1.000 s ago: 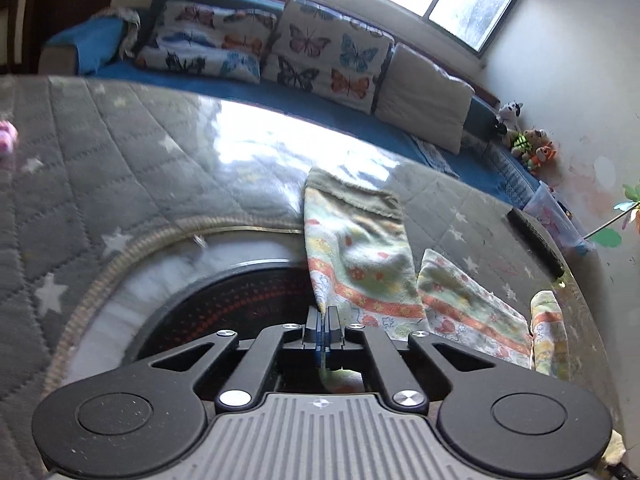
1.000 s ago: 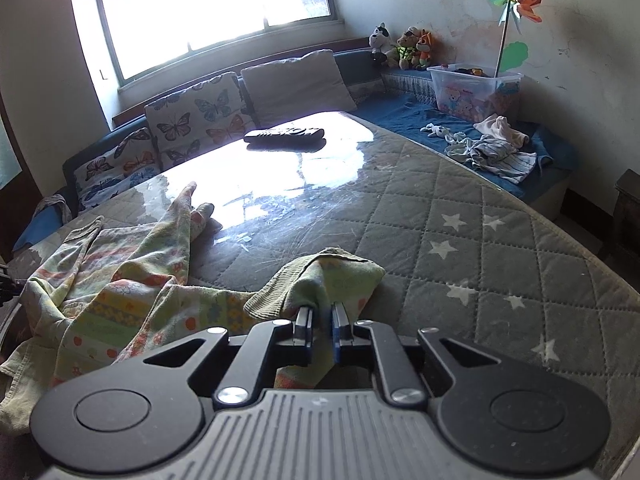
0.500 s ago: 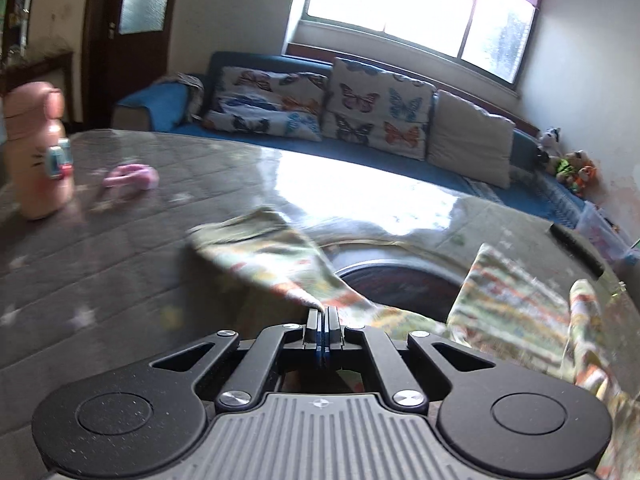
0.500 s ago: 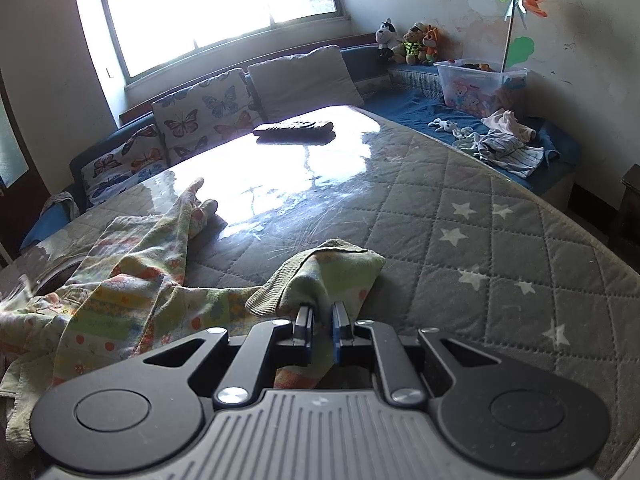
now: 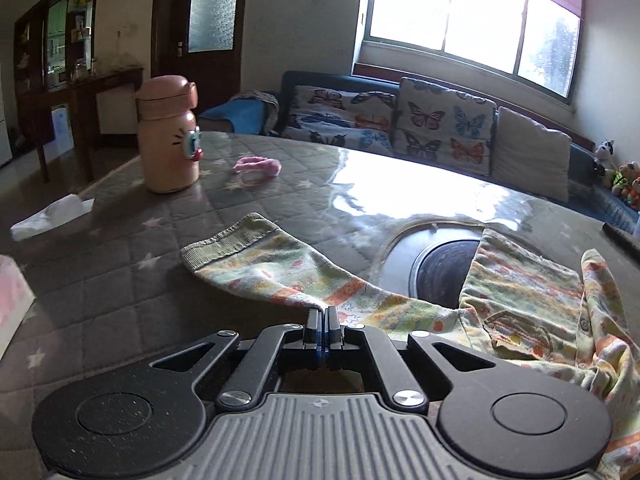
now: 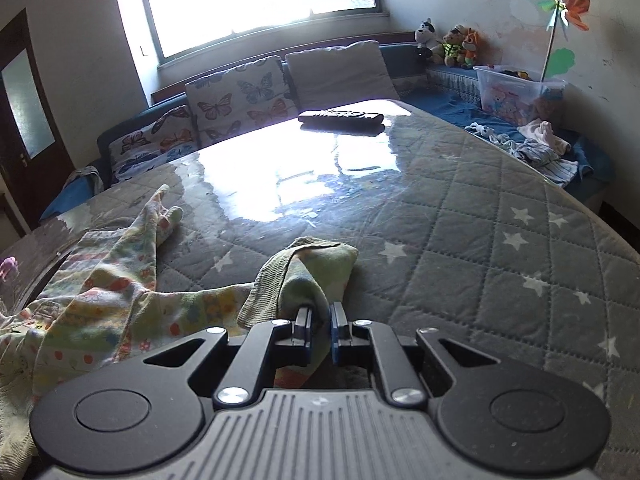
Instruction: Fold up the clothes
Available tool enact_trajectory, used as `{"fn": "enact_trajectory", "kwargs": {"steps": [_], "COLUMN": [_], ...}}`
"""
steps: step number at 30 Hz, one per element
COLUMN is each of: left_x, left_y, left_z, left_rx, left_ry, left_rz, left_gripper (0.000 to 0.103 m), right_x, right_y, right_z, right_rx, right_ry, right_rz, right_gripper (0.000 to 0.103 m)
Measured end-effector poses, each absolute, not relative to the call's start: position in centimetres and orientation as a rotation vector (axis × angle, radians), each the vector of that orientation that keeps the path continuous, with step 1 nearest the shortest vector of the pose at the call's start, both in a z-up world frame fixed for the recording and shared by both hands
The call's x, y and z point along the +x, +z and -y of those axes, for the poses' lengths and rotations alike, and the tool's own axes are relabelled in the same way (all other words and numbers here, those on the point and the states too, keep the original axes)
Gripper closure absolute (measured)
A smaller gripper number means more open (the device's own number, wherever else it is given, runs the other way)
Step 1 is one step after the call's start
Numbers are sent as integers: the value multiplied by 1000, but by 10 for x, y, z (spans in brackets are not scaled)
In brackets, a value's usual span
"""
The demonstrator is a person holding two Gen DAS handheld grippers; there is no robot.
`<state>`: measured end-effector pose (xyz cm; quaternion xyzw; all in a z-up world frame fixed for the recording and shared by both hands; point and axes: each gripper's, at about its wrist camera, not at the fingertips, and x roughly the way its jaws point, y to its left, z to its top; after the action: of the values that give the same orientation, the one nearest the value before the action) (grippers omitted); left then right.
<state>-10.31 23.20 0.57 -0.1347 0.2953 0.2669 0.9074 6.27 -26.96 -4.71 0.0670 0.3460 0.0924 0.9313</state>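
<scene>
In the left wrist view, the left gripper is seen with its fingers pressed together on a fold of the patterned garment, which is pinched right at the tips. From the pinch the sleeve is stretched toward 10 o'clock, its ribbed cuff lying flat on the quilted table cover. The rest of the garment is spread toward 3 o'clock, partly over a round dark inset in the table. Farther off, at 10 o'clock, a pink bottle is stood upright, with a small pink item near it at 11 o'clock. A white tissue is seen at 9 o'clock by the table edge.

In the right wrist view, the right gripper is shown with a narrow gap between its fingers, and a second ribbed cuff is gripped in that gap, bunched up just beyond the tips at 12 o'clock. The body of the garment is crumpled toward 9 o'clock. Well beyond, at 12 o'clock, a black remote control is laid on the glossy part of the table. A sofa with butterfly cushions is seen behind it.
</scene>
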Motion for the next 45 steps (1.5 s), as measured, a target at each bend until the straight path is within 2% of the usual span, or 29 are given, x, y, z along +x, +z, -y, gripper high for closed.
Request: {"fn": "enact_trajectory", "kwargs": {"steps": [19,32,45], "left_x": [-112,-115,-139], "left_y": [-24,-27,-24], "left_z": [-206,-202,-191], "left_rx": [-224,-160,-137], "left_ry": [560,570,540], "left_rz": [-698,-689,-733], "left_gripper": [101,101,101], "right_x": [17,-32,-17], "right_y": [-36,-48,-38], "right_z": [318,324,327], "right_rx": [151,153,110], "right_ry": [36,11,4], "right_rz": [-622,-699,-701], "right_gripper": [99,99,98]}}
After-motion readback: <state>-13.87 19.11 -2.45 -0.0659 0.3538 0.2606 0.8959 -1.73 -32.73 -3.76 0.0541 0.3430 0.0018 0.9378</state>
